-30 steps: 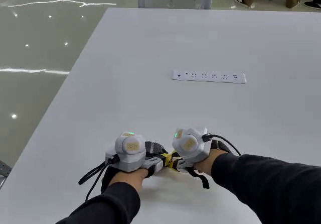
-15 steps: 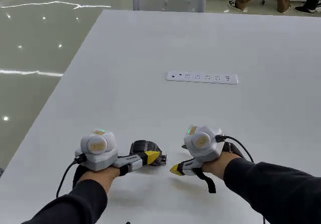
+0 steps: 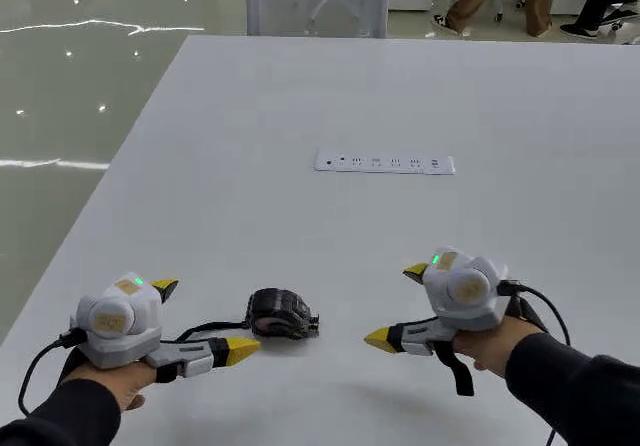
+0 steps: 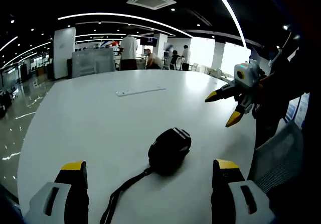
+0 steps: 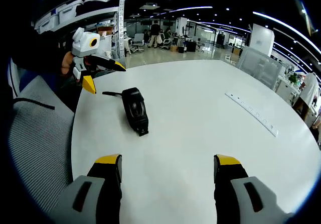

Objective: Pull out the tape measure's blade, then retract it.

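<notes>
**Item:** tape measure (image 3: 282, 312), black case. It lies on the white desk (image 3: 300, 96) near the front edge, with no blade drawn out.

**Accessory:** dark wrist strap (image 4: 120, 196), trailing from the case toward the left side.

**Left gripper** (image 3: 203, 317): its yellow-tipped fingers (image 4: 74, 166) are spread wide and hold nothing. The case sits just ahead of them, inside the line of the gap and touching neither finger.

**Right gripper** (image 3: 398, 304): its fingers (image 5: 226, 160) are likewise spread and empty, and stand further from the case.

**Key relation:** the case lies between the two grippers, nearer the left. Its long axis runs roughly from one gripper to the other. The small tab at the blade mouth faces the right gripper and the strap end faces the left. By this lie, the left is placed to steady the body and the right to take the tab.

**Also present:** white power strip (image 3: 385, 164), well beyond the case toward mid-desk.

**Markings:** no brand, label or scale can be read on the case, and nothing is legible on the strip.
</notes>
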`<action>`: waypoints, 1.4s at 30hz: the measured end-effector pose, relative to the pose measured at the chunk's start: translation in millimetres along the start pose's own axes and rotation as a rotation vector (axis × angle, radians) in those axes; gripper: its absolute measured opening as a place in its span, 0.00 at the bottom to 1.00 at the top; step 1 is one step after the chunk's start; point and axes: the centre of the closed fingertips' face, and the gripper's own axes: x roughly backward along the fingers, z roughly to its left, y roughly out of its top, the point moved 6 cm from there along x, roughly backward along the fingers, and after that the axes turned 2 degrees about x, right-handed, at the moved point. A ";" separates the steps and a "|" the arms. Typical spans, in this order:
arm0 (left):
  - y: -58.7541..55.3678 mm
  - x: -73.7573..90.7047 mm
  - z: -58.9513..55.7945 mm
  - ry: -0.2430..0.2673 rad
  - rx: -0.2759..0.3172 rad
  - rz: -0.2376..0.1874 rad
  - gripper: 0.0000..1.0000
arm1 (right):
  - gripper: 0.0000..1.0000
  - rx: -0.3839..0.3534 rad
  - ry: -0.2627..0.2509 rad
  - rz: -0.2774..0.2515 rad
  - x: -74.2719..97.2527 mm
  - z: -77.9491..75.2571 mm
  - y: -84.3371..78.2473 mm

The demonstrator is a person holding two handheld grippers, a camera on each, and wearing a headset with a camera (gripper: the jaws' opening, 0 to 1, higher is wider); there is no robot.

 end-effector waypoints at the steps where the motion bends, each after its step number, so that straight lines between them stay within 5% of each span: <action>1: -2.1 4.4 1.6 0.001 0.022 0.007 1.00 | 0.73 -0.014 -0.008 -0.002 6.8 -1.0 -8.5; 10: -11.5 34.8 23.5 0.032 0.066 -0.022 1.00 | 0.81 -0.126 -0.111 -0.045 66.0 -2.5 -46.7; 16: 5.9 58.7 18.1 -0.001 -0.013 -0.166 1.00 | 0.81 -0.149 -0.159 -0.051 102.5 -5.4 -66.7; 19: -6.5 63.3 21.2 -0.006 0.013 -0.097 1.00 | 0.89 -0.146 -0.167 -0.022 112.9 -3.8 -78.7; 21: -13.2 67.0 20.8 0.001 -0.022 -0.053 1.00 | 0.93 -0.152 -0.170 -0.010 119.6 -2.1 -86.0; 27: -14.8 75.4 11.8 -0.030 -0.021 -0.062 1.00 | 1.00 -0.168 -0.198 -0.002 139.1 4.4 -101.5; 31: -22.5 79.8 15.5 0.003 -0.024 -0.025 1.00 | 1.00 -0.189 -0.224 -0.013 151.6 9.0 -107.7; 42: -27.6 88.6 21.9 0.021 -0.049 -0.035 1.00 | 1.00 -0.179 -0.255 -0.024 165.0 15.0 -123.5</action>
